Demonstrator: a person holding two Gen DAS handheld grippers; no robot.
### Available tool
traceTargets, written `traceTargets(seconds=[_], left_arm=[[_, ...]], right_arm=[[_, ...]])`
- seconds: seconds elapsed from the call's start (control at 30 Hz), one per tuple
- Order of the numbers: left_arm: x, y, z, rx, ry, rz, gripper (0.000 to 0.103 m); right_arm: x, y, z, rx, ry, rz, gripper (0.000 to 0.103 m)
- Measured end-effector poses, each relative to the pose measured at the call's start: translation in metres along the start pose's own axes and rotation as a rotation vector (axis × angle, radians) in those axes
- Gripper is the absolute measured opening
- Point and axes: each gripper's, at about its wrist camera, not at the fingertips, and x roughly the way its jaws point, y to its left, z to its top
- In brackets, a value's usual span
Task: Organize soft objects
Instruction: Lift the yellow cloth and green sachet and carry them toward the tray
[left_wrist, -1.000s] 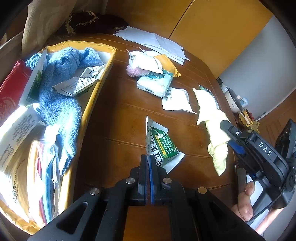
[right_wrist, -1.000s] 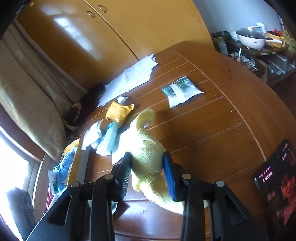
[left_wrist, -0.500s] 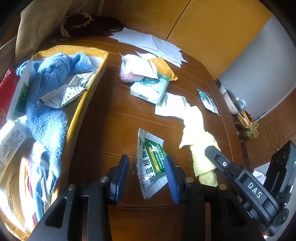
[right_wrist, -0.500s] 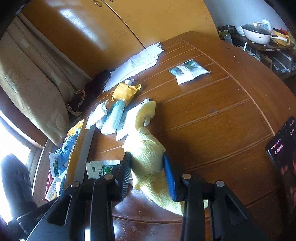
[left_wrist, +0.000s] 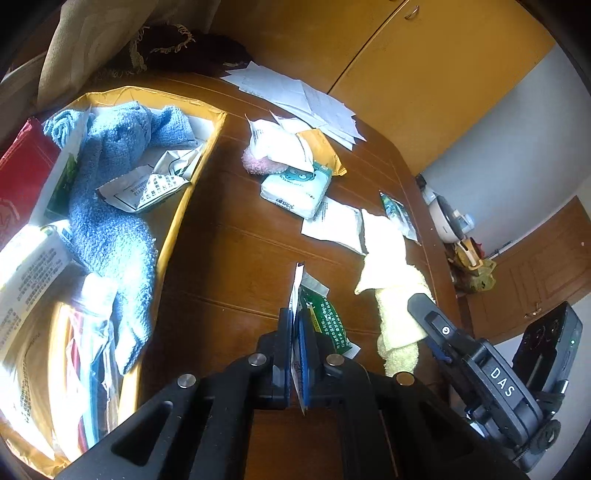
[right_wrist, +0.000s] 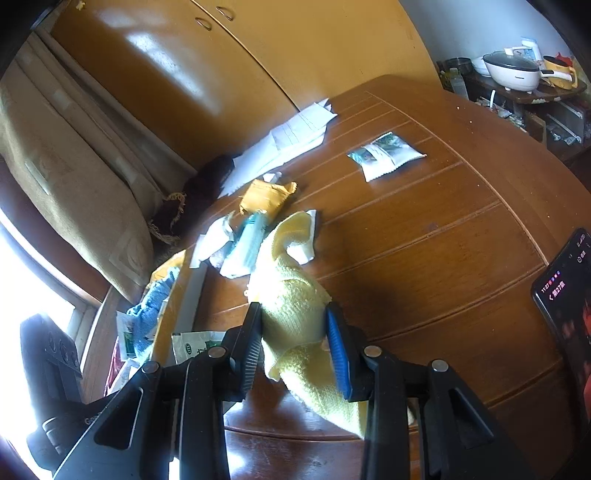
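Observation:
My left gripper (left_wrist: 294, 332) is shut on a green and white sachet (left_wrist: 325, 317), holding it on edge just above the brown table (left_wrist: 236, 258). My right gripper (right_wrist: 293, 339) is shut on a yellow towel (right_wrist: 291, 295), which trails over the table; the towel also shows in the left wrist view (left_wrist: 395, 291). A yellow tray (left_wrist: 184, 206) at the left holds a blue towel (left_wrist: 110, 206), packets and boxes. The sachet's end shows in the right wrist view (right_wrist: 192, 345).
A tissue pack (left_wrist: 295, 188), a pink fluffy item (left_wrist: 255, 166), an orange packet (left_wrist: 321, 151), white packets and loose papers (left_wrist: 295, 96) lie at the table's far side. A small sachet (right_wrist: 386, 155) lies apart. A phone (right_wrist: 565, 306) lies at the right edge.
My left gripper opened around the green and white sachet, then shut on it and turned it on edge. My right gripper has carried the yellow towel leftward toward the tray.

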Motion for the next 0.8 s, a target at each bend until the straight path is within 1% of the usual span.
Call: traceTargets(seconds=[0.1,0.3,0.4,0.53,0.8], left_arm=[[-0.014,0.001,0.001,-0.001,-0.011,-0.026,0.002],[-0.048,0.007,0.000,-0.003,-0.058,-0.044,0.002],[-0.064,0.014,-0.002,-0.007,-0.087,-0.038,0.002],[-0.086,0.029,-0.003,-0.027,-0.121,-0.038,0.002],[-0.124,0.067,0.003,-0.074,-0.189,0.008,0.002]], right_arm=[[-0.006,0.006,0.000,-0.003,-0.015,0.023,0.034],[-0.017,0.024,-0.004,-0.038,-0.031,0.067,0.034],[-0.019,0.035,-0.007,-0.065,-0.036,0.081,0.034],[-0.018,0.050,-0.014,-0.099,-0.020,0.100,0.034],[-0.013,0.080,-0.020,-0.153,0.000,0.160,0.034]])
